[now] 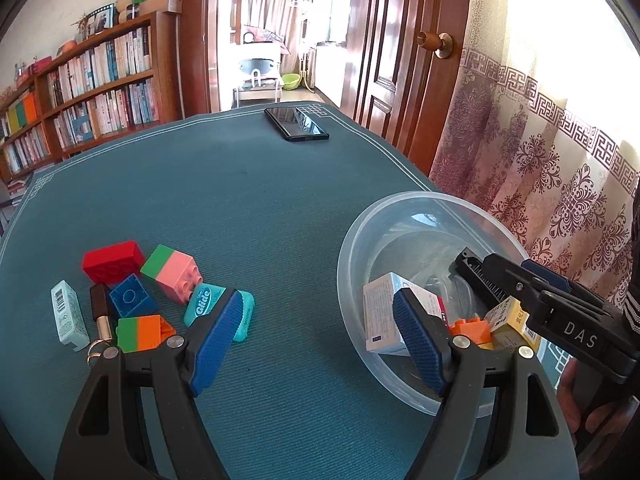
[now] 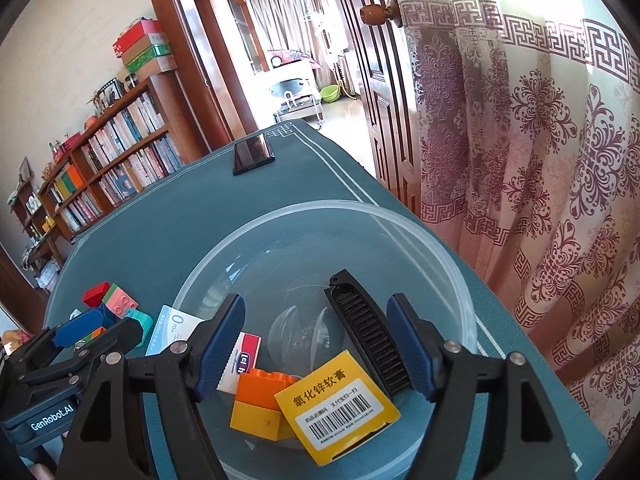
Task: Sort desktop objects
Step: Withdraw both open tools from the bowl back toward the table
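A clear plastic bowl (image 1: 360, 240) (image 2: 448, 256) sits on the teal table mat. In it lie a yellow box (image 2: 340, 404), an orange and yellow brick (image 2: 260, 400), a white box (image 1: 380, 312) and a black comb (image 2: 368, 328). My right gripper (image 2: 316, 350) is open and empty above the bowl; it also shows in the left wrist view (image 1: 560, 304). My left gripper (image 1: 316, 336) is open and empty between the bowl and a pile at the left: a teal Glide floss box (image 1: 208, 308), a red brick (image 1: 112, 260), a green-pink brick (image 1: 172, 270), a blue brick (image 1: 130, 300), a green-orange brick (image 1: 140, 332) and a white box (image 1: 68, 316).
A black phone (image 1: 296, 123) (image 2: 252, 152) lies at the far end of the table. A key ring with a brown tag (image 1: 100, 320) lies in the pile. A patterned curtain (image 1: 540, 160) hangs close on the right, a wooden door (image 1: 400, 60) beyond, a bookshelf (image 1: 80, 92) at left.
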The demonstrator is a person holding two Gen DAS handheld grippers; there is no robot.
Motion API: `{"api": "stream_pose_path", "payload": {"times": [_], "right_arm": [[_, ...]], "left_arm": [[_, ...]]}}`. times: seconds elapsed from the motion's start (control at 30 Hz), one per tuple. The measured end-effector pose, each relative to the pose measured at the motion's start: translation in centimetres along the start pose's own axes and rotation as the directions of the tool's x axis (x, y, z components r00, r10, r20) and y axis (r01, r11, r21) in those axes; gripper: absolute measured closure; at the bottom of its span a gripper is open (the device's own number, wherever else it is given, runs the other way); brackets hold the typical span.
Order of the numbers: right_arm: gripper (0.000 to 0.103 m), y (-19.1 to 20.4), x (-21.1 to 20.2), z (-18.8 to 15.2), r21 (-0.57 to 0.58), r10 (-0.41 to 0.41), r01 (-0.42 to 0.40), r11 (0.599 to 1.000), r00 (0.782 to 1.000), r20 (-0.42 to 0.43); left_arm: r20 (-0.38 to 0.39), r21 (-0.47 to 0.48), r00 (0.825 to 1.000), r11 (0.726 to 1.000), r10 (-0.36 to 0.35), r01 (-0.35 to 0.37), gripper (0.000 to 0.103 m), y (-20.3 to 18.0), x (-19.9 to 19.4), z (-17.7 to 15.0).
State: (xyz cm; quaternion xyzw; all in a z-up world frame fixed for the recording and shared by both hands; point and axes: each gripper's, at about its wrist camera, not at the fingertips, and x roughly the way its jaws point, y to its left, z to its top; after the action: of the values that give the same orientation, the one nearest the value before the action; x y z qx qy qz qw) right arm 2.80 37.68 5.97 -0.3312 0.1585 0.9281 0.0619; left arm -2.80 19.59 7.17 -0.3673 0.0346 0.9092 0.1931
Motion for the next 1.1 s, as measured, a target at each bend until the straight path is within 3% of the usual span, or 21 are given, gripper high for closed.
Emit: {"api": "stream_pose_path", "payload": {"times": [0.5, 1.1], "right_arm": [[0.024, 4.5, 0.6, -0.7, -0.071, 0.04, -0.041, 0.997, 0.999, -0.021], [0.023, 9.2, 1.2, -2.1, -0.152, 0.099, -0.106, 0.983, 0.994, -0.057]], "left_arm": [[0.016, -0.122, 0.996, 0.989, 0.083, -0.08, 0.022, 6.4, -1.3, -1.5], [-0.007, -0.281, 0.981, 0.941, 0.195, -0.189, 0.022, 14.4, -2.4, -3.7]]}}
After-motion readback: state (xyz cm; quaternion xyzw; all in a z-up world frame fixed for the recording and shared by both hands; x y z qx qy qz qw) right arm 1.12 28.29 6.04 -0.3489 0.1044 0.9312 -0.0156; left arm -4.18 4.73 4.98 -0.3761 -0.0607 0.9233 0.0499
